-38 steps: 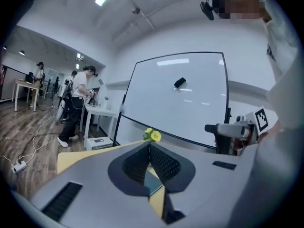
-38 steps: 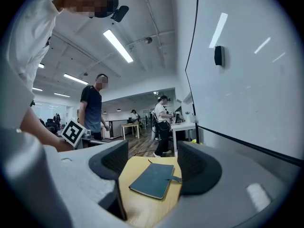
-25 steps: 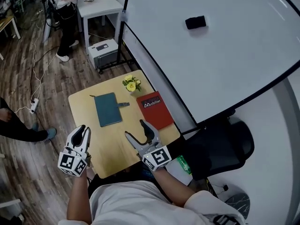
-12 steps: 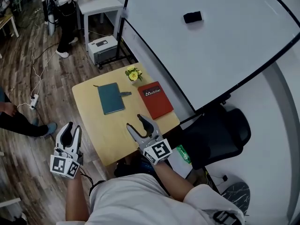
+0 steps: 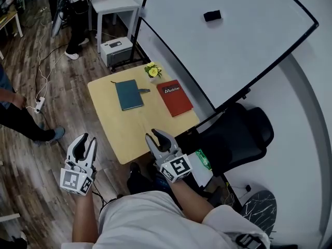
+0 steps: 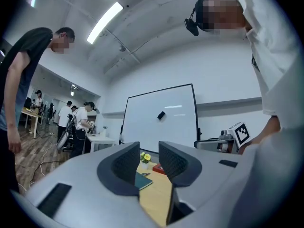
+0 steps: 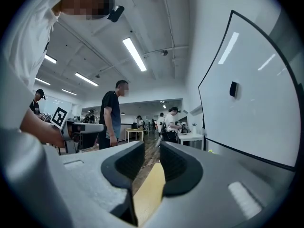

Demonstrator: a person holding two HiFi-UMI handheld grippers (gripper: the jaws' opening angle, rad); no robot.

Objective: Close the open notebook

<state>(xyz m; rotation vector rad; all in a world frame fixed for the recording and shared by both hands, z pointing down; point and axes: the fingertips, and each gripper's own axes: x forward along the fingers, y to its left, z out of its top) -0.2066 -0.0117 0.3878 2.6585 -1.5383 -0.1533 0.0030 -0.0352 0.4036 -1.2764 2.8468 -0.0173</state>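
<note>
Teal notebook [image 5: 128, 94] is seen lying closed on the yellow table [image 5: 124, 131], beside a red book [image 5: 175, 98] and a flower pot [image 5: 152, 71]; this layout is given by the head view alone. In the left gripper view the notebook is glimpsed far off between the jaws; in the right gripper view only the table edge is shown. Left gripper [image 5: 85, 141] is held level over the floor [image 5: 31, 160], jaws apart, empty. Right gripper [image 5: 156, 137] is held level at the near edge, jaws drawn together on nothing.

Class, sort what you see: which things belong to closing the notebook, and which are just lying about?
Job: teal notebook, lying shut; left hand-held gripper; right hand-held gripper.
Lying about: red book, flowers, eraser, chair.
</note>
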